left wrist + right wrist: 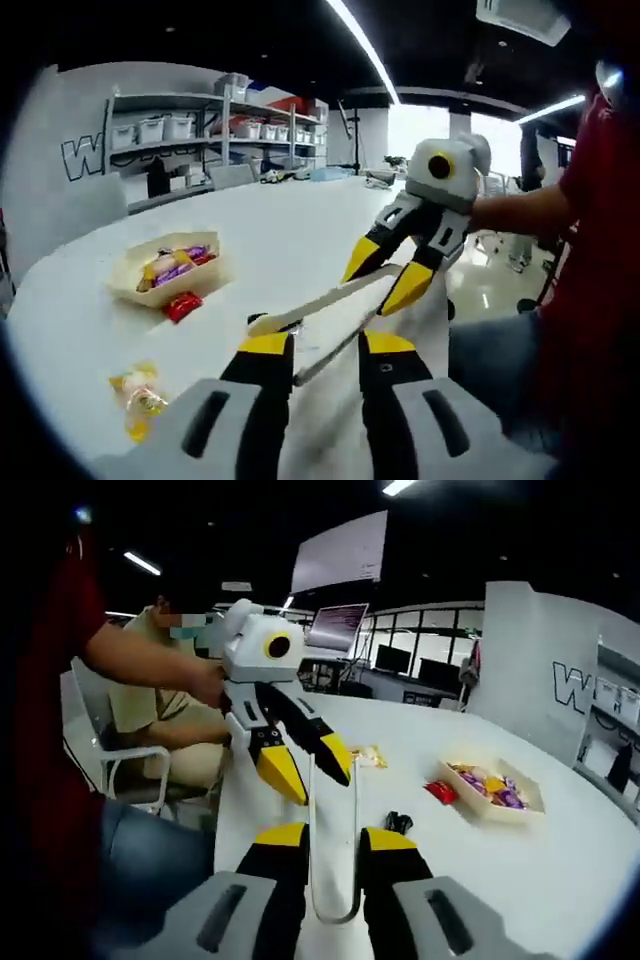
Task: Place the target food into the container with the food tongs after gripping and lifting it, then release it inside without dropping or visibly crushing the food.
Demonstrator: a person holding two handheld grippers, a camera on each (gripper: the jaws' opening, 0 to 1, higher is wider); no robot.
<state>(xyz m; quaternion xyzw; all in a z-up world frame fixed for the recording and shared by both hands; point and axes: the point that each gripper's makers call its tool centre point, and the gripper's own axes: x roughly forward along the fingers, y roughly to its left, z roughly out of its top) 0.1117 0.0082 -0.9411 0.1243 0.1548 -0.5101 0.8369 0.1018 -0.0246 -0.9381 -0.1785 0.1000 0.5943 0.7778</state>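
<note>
Cream food tongs sit between the jaws of my right gripper, which is shut on them, hinge end toward the camera. Their two arms reach from my right gripper toward my left gripper, which is open with the tong tips between its fingers. My left gripper shows its fingers spread beside the tong tips. A cream paper tray holds several wrapped sweets. A red packet lies beside it. A yellow wrapped food lies apart on the white table.
A small black object lies on the table near my right jaw. A seated person and a white chair are beyond the table edge. The person holding the grippers wears a red shirt. Shelves with bins stand behind.
</note>
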